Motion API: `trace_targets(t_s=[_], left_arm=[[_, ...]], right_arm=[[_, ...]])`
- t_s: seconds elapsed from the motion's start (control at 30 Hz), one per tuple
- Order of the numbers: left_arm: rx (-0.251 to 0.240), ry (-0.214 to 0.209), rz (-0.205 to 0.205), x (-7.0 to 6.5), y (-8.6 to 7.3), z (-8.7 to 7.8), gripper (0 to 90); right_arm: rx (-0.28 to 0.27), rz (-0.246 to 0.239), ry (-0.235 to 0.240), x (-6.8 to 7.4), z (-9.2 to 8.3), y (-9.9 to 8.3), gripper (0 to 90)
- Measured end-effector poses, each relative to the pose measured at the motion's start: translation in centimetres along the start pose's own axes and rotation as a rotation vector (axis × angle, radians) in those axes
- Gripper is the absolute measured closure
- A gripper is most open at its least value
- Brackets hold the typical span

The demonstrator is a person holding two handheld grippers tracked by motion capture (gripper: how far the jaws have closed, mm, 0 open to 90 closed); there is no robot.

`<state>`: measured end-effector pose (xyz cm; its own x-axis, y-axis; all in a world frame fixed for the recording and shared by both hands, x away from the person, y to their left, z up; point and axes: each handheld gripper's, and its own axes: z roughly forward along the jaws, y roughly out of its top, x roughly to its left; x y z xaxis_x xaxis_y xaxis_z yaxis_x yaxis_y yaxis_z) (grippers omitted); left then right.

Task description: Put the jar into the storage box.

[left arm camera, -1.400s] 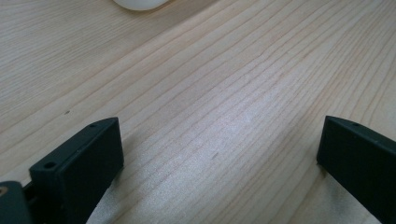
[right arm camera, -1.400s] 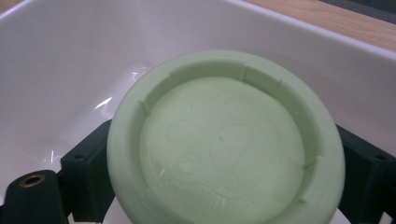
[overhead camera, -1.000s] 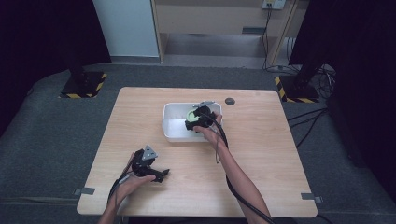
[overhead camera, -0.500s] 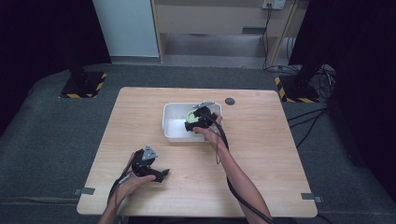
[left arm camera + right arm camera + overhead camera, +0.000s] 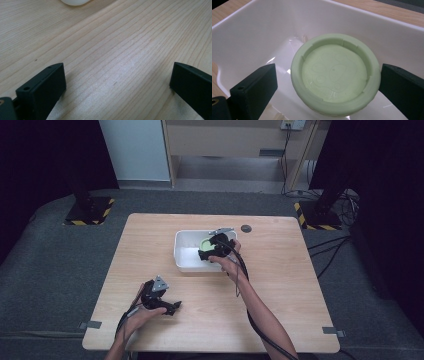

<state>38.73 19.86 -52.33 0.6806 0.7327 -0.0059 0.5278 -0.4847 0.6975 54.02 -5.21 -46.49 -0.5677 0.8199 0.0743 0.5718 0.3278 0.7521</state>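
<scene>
Two grippers are at work over the wooden table [image 5: 280,285]. The right gripper [image 5: 210,251], held in the person's right hand [image 5: 231,262], sits over the white plastic bin [image 5: 186,253] a little toward 12 o'clock of the table's centre. In the right gripper view its jaws stand wide apart on either side of a pale green round lid [image 5: 335,72], which lies inside the bin with its hollow side up; the jaw at 3 o'clock is against or just beside the lid's rim, and whether it touches cannot be told, while the jaw at 9 o'clock is clear of it. The lid rests near the bin's floor, tilted slightly, with the bin's far wall at 12 o'clock of it. The left gripper [image 5: 169,307] rests low at about 7 o'clock of the table, well apart from the bin, in the left hand [image 5: 142,312]. In the left gripper view its jaws are spread wide over bare wood with nothing between them, and a rounded white edge [image 5: 75,2] shows at 12 o'clock. A small dark disc [image 5: 245,228] lies on the table at 2 o'clock of the bin.
</scene>
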Motion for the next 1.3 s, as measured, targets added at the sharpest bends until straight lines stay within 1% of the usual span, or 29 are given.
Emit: trace_targets(t_s=[0.1, 0.2, 0.33, 0.57, 0.7, 0.83, 0.93, 1.17, 1.3], left_arm=[[0.000, 0.000, 0.000, 0.0, 0.0, 0.0, 0.0], [0.000, 0.000, 0.000, 0.0, 0.0, 0.0, 0.0], [0.000, 0.000, 0.000, 0.0, 0.0, 0.0, 0.0], [0.000, 0.000, 0.002, 0.0, 0.0, 0.0, 0.0], [0.000, 0.000, 0.002, 0.0, 0.0, 0.0, 0.0], [0.000, 0.000, 0.002, 0.0, 0.0, 0.0, 0.0], [0.000, 0.000, 0.002, 0.0, 0.0, 0.0, 0.0], [0.000, 0.000, 0.002, 0.0, 0.0, 0.0, 0.0], [0.000, 0.000, 0.002, 0.0, 0.0, 0.0, 0.0]], right_arm=[[-0.004, 0.006, 0.007, 0.0, -0.2, -0.2, 2.3], [-0.011, 0.009, 0.003, -0.1, -0.5, -0.3, 2.3], [-0.024, 0.015, 0.008, -0.2, -1.1, -0.3, 2.3], [-0.042, 0.006, 0.019, 0.1, -2.2, -0.5, 2.3], [-0.049, 0.005, 0.033, 0.4, -2.6, -0.8, 2.3], [-0.057, 0.000, 0.031, 0.5, -2.9, -1.1, 2.3], [-0.064, 0.007, 0.042, 0.5, -3.2, -1.3, 2.3], [-0.070, -0.006, 0.056, 0.7, -4.0, -1.8, 2.3], [-0.078, -0.014, 0.071, 0.9, -4.4, -2.2, 2.3]])
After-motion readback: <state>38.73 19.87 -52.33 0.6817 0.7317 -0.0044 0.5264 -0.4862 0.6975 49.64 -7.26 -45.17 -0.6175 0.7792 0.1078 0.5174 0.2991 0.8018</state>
